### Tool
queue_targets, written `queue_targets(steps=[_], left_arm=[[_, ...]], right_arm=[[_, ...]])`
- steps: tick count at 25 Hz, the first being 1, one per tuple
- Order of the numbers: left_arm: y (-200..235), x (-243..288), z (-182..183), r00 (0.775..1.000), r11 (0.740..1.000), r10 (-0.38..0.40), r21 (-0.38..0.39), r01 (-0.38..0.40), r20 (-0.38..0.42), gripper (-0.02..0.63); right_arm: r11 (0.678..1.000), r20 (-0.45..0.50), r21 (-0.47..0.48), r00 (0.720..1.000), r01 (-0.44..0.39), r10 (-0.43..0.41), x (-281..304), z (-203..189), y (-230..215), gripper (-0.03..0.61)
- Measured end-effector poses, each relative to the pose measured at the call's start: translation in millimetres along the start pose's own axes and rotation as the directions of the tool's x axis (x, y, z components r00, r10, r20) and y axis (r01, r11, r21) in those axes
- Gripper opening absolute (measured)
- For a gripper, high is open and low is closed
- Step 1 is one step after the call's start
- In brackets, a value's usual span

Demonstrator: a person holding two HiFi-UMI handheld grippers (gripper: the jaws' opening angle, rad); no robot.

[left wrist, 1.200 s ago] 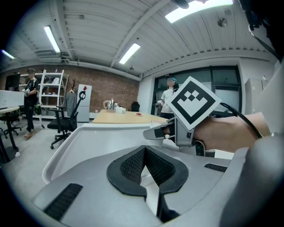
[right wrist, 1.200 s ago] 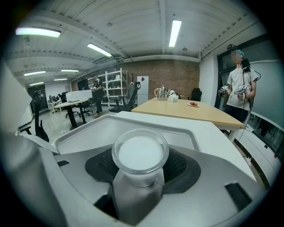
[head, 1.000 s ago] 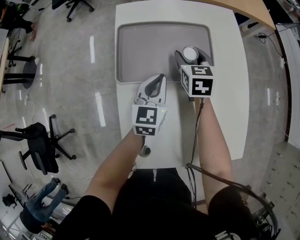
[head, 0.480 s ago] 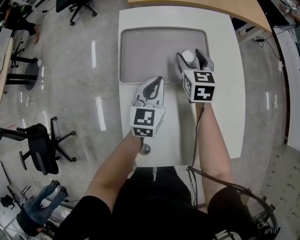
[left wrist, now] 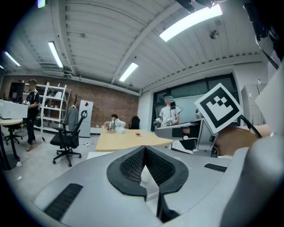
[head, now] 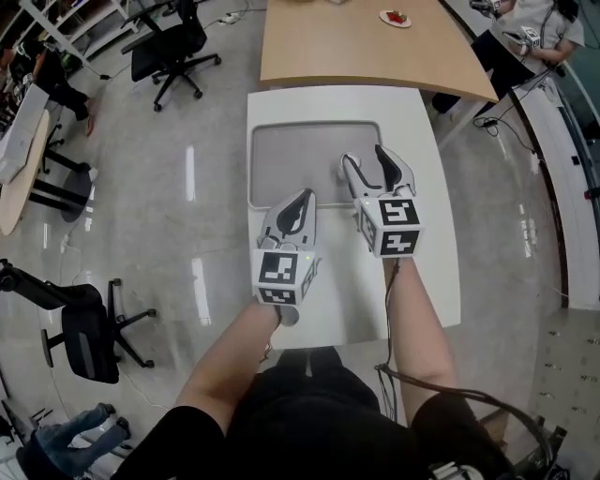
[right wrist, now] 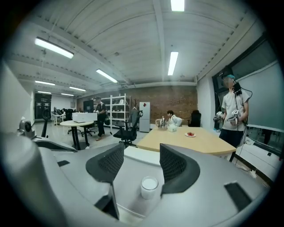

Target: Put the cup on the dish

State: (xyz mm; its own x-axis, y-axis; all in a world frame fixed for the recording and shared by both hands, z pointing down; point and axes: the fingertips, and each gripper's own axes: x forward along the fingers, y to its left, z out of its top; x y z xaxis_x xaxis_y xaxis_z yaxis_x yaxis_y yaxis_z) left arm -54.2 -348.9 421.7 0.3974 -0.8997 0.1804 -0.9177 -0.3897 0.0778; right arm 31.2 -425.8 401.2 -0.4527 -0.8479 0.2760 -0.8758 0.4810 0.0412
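A small white cup [right wrist: 149, 187] stands upright on the grey dish, a shallow tray [right wrist: 129, 176], between the spread jaws of my right gripper [right wrist: 142, 160], touching neither finger. In the head view the right gripper [head: 363, 156] is open over the right end of the dish [head: 300, 159], and its fingers hide the cup. My left gripper [head: 307, 197] is shut and empty, hovering at the dish's near edge. The left gripper view shows the left gripper [left wrist: 144, 151] with its pads pressed together.
The dish lies at the far end of a white table [head: 417, 253]. Beyond it stands a wooden table [head: 375, 52] with a small plate [head: 395, 17]. Office chairs [head: 178, 42] stand on the floor at left. A person [head: 553, 23] stands at far right.
My right gripper's jaws have spread and let go of the cup, which now stands on the dish. The head view has pulled back and shows more of the room. The left gripper stays shut.
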Motion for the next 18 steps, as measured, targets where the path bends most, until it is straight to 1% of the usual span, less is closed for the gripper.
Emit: queue_targets(steps=[3,6,10,14,18], left_arm=[[-15.6,-28.7,37.6,0.999,1.000,-0.014,0.006,0.013,0.043,0.009],[-35.0,-55.5,63.3,0.997,1.000,-0.022,0.011,0.021,0.074,0.008],[-63.8,-91.2,80.1,0.995,0.999,-0.039,0.012,0.038,0.086,0.009],[-90.3,-126.9,95.0,0.992,0.997,-0.073,0.036,0.069,0.103,0.008],[-118.1,-157.3,110.6,0.987,0.993,-0.108,0.062,0.101,0.116,0.009]], right_arm=[[1.000,0.069,-0.008,0.997,-0.021,0.022,-47.4,42.7,18.0,0.247],[0.999,0.121,0.010,0.991,-0.050,0.048,-96.1,67.1,32.0,0.235],[0.998,0.152,0.015,0.987,-0.059,0.056,-154.4,74.6,49.3,0.190],[0.999,0.170,0.008,0.984,-0.049,0.047,-200.3,79.2,66.5,0.161],[0.998,0.184,0.031,0.982,-0.047,0.040,-242.4,83.9,77.0,0.141]])
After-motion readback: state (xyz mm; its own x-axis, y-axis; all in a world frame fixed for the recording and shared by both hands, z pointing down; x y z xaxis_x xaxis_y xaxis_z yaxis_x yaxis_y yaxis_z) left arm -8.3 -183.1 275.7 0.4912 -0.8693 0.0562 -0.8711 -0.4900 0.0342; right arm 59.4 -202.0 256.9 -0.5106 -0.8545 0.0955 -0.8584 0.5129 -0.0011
